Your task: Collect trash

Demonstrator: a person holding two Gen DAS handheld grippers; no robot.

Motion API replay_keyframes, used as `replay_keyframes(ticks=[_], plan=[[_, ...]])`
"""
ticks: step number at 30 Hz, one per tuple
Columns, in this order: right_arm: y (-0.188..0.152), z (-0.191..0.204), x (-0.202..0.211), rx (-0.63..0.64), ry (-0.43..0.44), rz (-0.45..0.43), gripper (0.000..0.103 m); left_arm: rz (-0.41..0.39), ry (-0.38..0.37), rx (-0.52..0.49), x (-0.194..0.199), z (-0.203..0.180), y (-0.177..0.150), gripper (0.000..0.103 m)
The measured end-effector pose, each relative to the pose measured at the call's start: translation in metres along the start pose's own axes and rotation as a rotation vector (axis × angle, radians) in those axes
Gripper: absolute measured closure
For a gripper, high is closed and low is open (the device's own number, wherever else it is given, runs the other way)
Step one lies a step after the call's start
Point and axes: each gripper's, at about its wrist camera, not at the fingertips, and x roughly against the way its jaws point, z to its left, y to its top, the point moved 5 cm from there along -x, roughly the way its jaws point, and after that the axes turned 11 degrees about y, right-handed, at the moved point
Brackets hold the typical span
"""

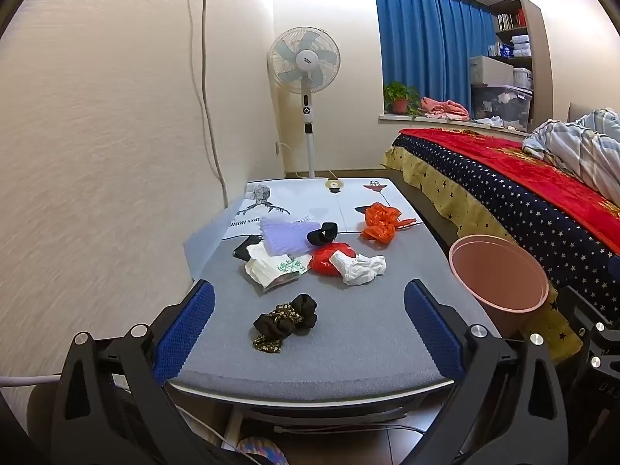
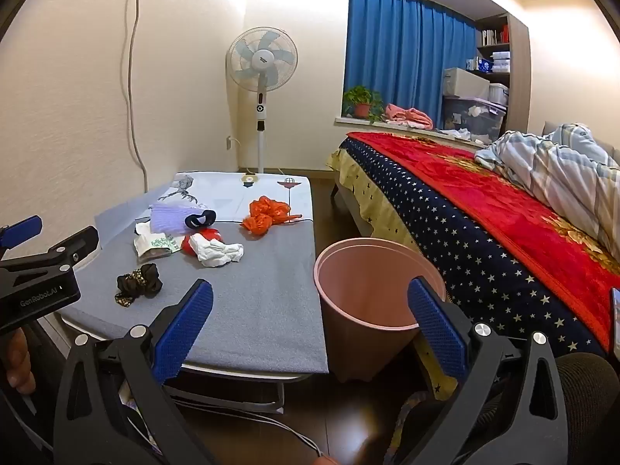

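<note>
Litter lies on a low grey-topped table (image 1: 348, 348) (image 2: 263, 310): a dark crumpled scrap (image 1: 286, 321) (image 2: 138, 281) nearest me, a white tissue wad (image 1: 362, 268) (image 2: 219, 252) on a red bag (image 1: 323, 259), a printed paper packet (image 1: 271, 271) (image 2: 153, 246), a lilac foam sheet (image 1: 286, 234) (image 2: 174, 217), an orange plastic bag (image 1: 381, 221) (image 2: 267, 216). A pink bin (image 1: 500, 275) (image 2: 368, 290) stands on the floor right of the table. My left gripper (image 1: 308, 329) is open above the table's near edge, empty. My right gripper (image 2: 310, 325) is open, empty, before the bin.
A bed (image 2: 484, 209) with a red and starred cover runs along the right, close to the bin. A standing fan (image 1: 306, 77) is behind the table by the wall. Cables (image 2: 271, 422) trail on the floor under the table's near edge.
</note>
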Motion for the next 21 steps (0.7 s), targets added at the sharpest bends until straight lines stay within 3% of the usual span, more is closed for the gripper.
replay_keyframes(ticks=[21], plan=[[-0.0009, 0.0020, 0.0045, -0.009, -0.005, -0.011, 0.005, -0.002, -0.003, 0.004, 0.0010, 0.0036, -0.0004, 0.008]])
